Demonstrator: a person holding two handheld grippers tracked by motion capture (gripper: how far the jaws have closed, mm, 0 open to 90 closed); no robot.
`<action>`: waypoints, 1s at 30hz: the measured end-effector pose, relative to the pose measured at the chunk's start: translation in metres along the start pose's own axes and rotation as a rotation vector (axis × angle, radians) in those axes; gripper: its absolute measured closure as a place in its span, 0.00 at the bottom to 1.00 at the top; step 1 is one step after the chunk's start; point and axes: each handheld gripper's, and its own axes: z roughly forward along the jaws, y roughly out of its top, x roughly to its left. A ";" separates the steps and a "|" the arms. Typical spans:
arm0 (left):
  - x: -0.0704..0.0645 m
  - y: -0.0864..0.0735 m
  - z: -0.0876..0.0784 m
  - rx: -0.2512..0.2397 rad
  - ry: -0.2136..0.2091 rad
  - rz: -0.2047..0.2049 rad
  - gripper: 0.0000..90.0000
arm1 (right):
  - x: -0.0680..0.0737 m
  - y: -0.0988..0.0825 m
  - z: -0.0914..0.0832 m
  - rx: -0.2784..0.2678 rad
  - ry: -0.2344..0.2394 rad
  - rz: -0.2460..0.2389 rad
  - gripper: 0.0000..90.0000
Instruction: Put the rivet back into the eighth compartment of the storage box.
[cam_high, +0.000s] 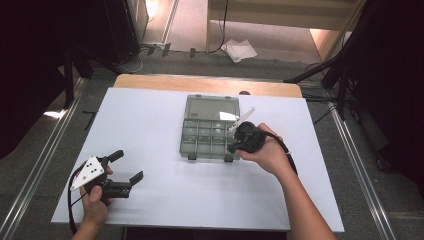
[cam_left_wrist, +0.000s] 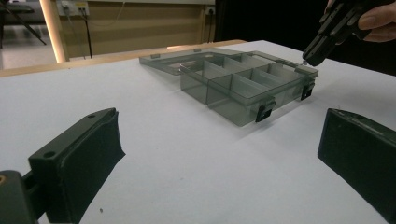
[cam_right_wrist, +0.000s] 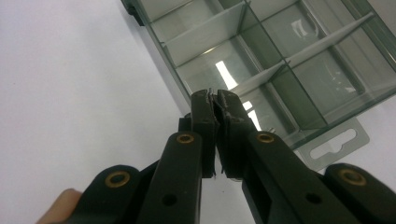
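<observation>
1. Here the organizer box (cam_high: 209, 134) sits open near the middle of the white table (cam_high: 150, 195), its lid folded back flat toward the far edge, so every compartment is reachable from above.
2. The dividers split the tray into small cells; all those that can be seen look empty, which suggests the work concerns the box itself or its partitions rather than any contents.
3. The right gripper (cam_high: 234, 146) is held over the tray's near right corner, tilted down at the rim. Its jaws are clenched together; a sliver of something pale may sit at the tips in the right gripper view, but it is too small to identify.
4. Seen along those jaws, the tray rim (cam_right_wrist: 187, 100) lies just beyond the tips (cam_right_wrist: 215, 95), with the corner cells directly ahead and the hang tab (cam_right_wrist: 338, 142) off to one side.
5. The left gripper (cam_high: 125, 167) waits well apart at the table's near left, jaws released and wide, grasping nothing. The box (cam_left_wrist: 243, 84) lies ahead of it, probably kept in reserve to steady the tray.
</observation>
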 end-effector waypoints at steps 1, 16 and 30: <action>0.000 0.000 0.000 0.000 0.000 0.000 0.00 | -0.001 0.000 0.000 0.002 -0.004 0.003 0.98; 0.000 -0.001 -0.001 -0.004 0.002 -0.004 0.00 | -0.009 -0.003 0.003 0.010 -0.060 0.010 0.97; 0.000 -0.001 -0.001 -0.006 0.002 -0.003 0.00 | -0.008 -0.003 0.002 -0.037 -0.099 0.070 0.25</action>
